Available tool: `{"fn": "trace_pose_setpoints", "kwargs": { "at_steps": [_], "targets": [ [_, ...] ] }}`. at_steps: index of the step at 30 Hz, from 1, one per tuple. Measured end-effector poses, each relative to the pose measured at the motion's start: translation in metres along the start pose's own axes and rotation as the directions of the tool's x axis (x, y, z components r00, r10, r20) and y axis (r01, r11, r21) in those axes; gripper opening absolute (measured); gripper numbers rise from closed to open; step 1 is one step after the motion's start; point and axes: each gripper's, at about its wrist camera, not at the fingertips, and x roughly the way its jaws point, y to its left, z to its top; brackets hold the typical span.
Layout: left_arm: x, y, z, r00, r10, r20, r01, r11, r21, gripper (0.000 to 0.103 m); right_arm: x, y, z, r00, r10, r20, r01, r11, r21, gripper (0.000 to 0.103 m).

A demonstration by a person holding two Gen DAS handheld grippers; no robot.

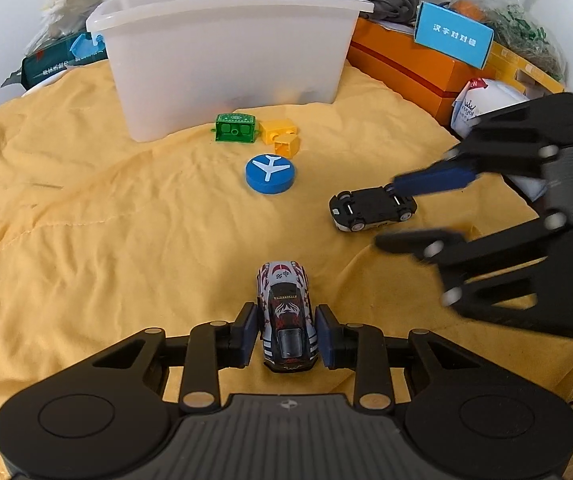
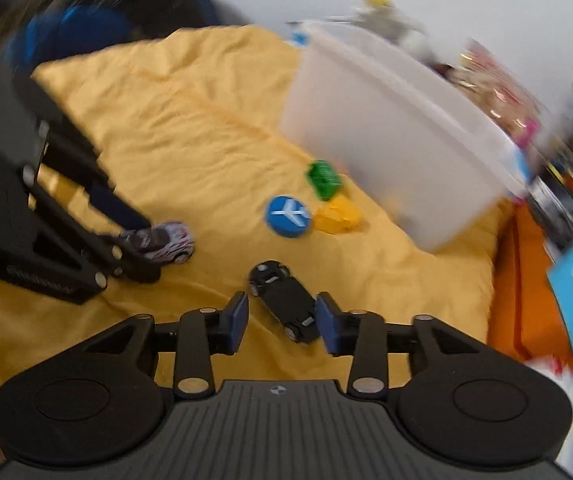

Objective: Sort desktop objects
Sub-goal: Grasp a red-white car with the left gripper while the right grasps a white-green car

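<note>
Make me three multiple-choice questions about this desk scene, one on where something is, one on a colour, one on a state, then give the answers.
1. Where is the patterned toy car?
A. Between the left gripper's fingers
B. In the white bin
C. On the orange box

2. What colour is the airplane disc?
A. Red
B. Blue
C. Green

3. How does the black toy car lie?
A. Upright
B. Wheels up
C. Stacked on a brick

Answers: 1 A, the fingers flank it; 2 B, blue with a white plane; 3 B, its underside and axles show.
</note>
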Motion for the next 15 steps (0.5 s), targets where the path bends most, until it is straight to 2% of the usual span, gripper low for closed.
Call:
{"fn": "trace_pose_setpoints", "kwargs": {
  "at_steps": [2, 4, 6, 7, 9, 10, 11, 12, 13, 14, 15],
  "targets": [
    [-0.001, -0.001, -0.001, 1.0, 0.003, 0.0, -0.003, 1.0, 0.002, 0.035, 0.013, 0.002, 0.001, 0.999, 0.033, -0.013, -0.033, 0.999, -0.034, 0.038],
    [-0.001, -0.001, -0.001, 1.0, 0.006, 0.0, -0.006, 1.0, 0.002, 0.035, 0.024, 0.005, 0.0, 1.0, 0.013, -0.018, -0.014, 0.995, -0.094, 0.038],
    [-0.001, -0.001, -0.001, 1.0, 0.008, 0.001, -0.009, 1.0, 0.003, 0.035, 0.031, 0.001, 0.001, 0.999, -0.033, -0.024, 0.031, 0.994, -0.1, 0.028],
    [-0.001, -0.001, -0.001, 1.0, 0.008, 0.001, -0.008, 1.0, 0.002, 0.035, 0.034, -0.004, 0.003, 0.998, -0.054, -0.027, 0.052, 0.996, -0.069, 0.025],
    [-0.001, -0.001, -0.002, 1.0, 0.008, 0.002, -0.008, 1.0, -0.004, 0.035, 0.036, -0.02, 0.004, 0.998, -0.035, -0.049, 0.037, 0.999, 0.037, 0.024],
    [-0.001, -0.001, -0.002, 1.0, 0.009, 0.003, -0.009, 1.0, -0.006, 0.035, 0.035, -0.028, 0.004, 0.998, -0.007, -0.061, 0.013, 0.995, 0.103, 0.024],
    [-0.001, -0.001, -0.002, 1.0, 0.009, 0.003, -0.009, 1.0, -0.008, 0.035, 0.032, -0.039, 0.004, 0.995, 0.057, -0.076, -0.042, 0.98, 0.195, 0.024],
    [-0.001, -0.001, -0.002, 1.0, 0.01, 0.003, -0.01, 1.0, -0.01, 0.035, 0.029, -0.049, 0.004, 0.988, 0.137, -0.071, -0.111, 0.95, 0.291, 0.024],
    [-0.001, -0.001, -0.001, 1.0, 0.012, 0.003, -0.012, 1.0, -0.009, 0.035, 0.025, -0.062, 0.001, 0.968, 0.246, -0.046, -0.205, 0.885, 0.418, 0.024],
    [-0.001, -0.002, -0.001, 1.0, 0.015, 0.003, -0.015, 1.0, -0.008, 0.035, 0.024, -0.073, -0.004, 0.939, 0.344, -0.02, -0.283, 0.801, 0.527, 0.024],
    [0.0, -0.002, -0.001, 1.0, 0.017, 0.003, -0.017, 1.0, -0.008, 0.035, 0.026, -0.077, -0.008, 0.916, 0.401, -0.009, -0.318, 0.74, 0.593, 0.024]
  ]
}}
